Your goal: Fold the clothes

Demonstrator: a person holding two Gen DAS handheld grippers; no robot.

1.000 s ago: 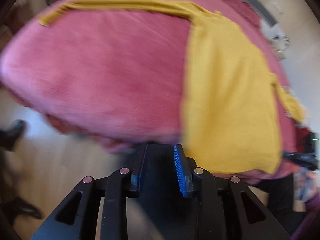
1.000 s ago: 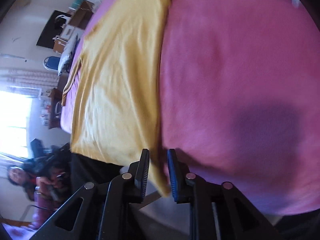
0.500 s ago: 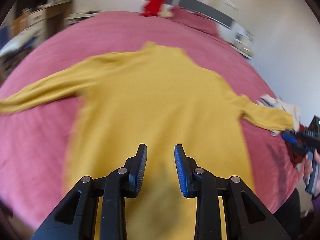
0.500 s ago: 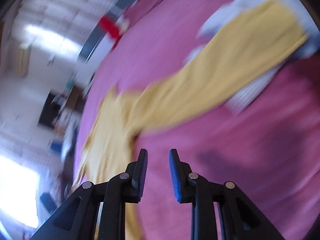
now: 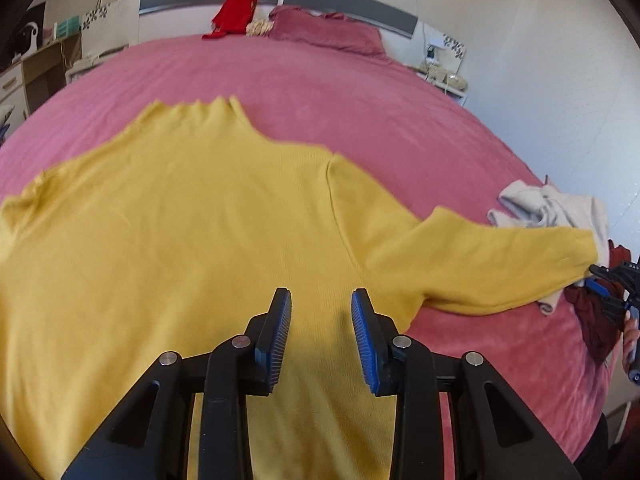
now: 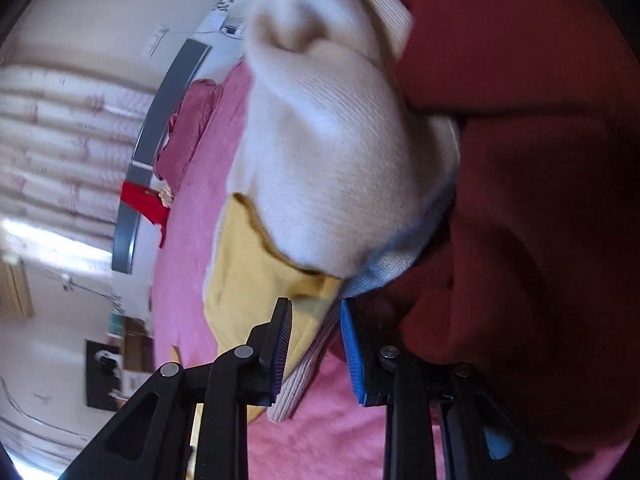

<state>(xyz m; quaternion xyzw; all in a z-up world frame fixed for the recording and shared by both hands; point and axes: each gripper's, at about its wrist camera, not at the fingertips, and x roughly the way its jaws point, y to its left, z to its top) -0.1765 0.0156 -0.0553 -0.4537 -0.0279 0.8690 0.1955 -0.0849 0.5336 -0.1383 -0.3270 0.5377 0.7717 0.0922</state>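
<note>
Left wrist view first, since it tells you the most: a second ago this camera was down at the hem edge of the yellow sweater (image 5: 192, 216) with the bed's edge and the floor in shot, and now your left gripper (image 5: 320, 320) hovers above the lower body of the sweater, fingers spread wide with nothing between them. So the spreading-out part looks done, I'd say. The sweater lies flat on the pink bedspread (image 5: 360, 92), collar pointing toward the headboard, one sleeve stretched out to the right until its cuff reaches the cream garment (image 5: 552, 208) and the dark red cloth (image 5: 596, 320) near the bed's edge. Your right gripper (image 5: 612, 292) shows at that cuff end too. Switch to the right wrist view and the change is bigger: half a second back it was looking at the sleeve from a way off, now the right gripper (image 6: 314, 344) is right up at the cuff, with the yellow sweater (image 6: 248, 280) sleeve end partly tucked under the cream garment (image 6: 332, 140) and the dark red cloth (image 6: 520, 200) filling the right side. Fingers are apart there as well, with the yellow cuff and a ribbed cream edge sitting in the gap, not pinched yet. My read is you're lined up to grab the sleeve for the first fold inward. Watch that you don't catch the cream ribbing along with it, since it would drag over the sweater.
</note>
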